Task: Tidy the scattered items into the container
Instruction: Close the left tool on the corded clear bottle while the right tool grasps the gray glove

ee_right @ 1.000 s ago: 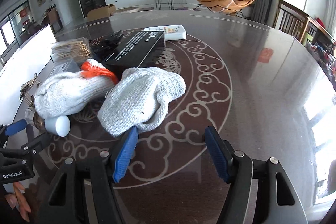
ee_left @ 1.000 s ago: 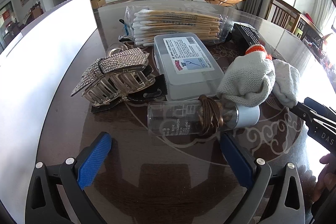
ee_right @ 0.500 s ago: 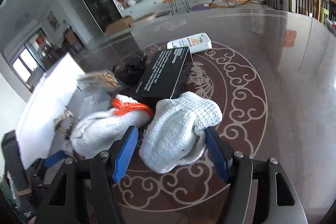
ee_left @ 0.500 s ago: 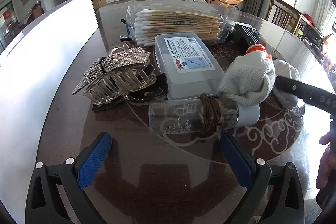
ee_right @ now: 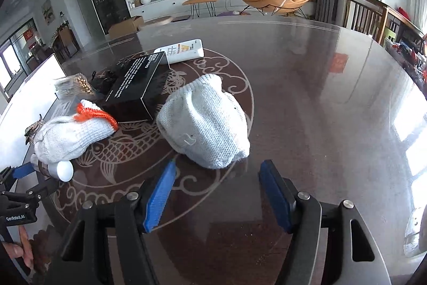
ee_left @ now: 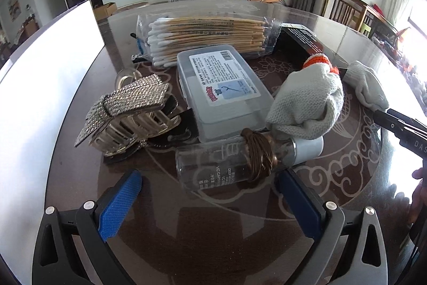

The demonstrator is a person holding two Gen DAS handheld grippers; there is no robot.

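Right gripper (ee_right: 217,194) is hovering, jaws apart, glove (ee_right: 204,124) just ahead. Soft, light, probably bunching; pinch mid-fold. Left gripper (ee_left: 210,202) is waiting agape behind the bottle (ee_left: 240,162).

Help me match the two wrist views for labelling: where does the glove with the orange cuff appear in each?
Left wrist: glove with the orange cuff lies right of centre, draped over the clear bottle.
Right wrist: it lies at the left edge.
Shared landmark: the black box.
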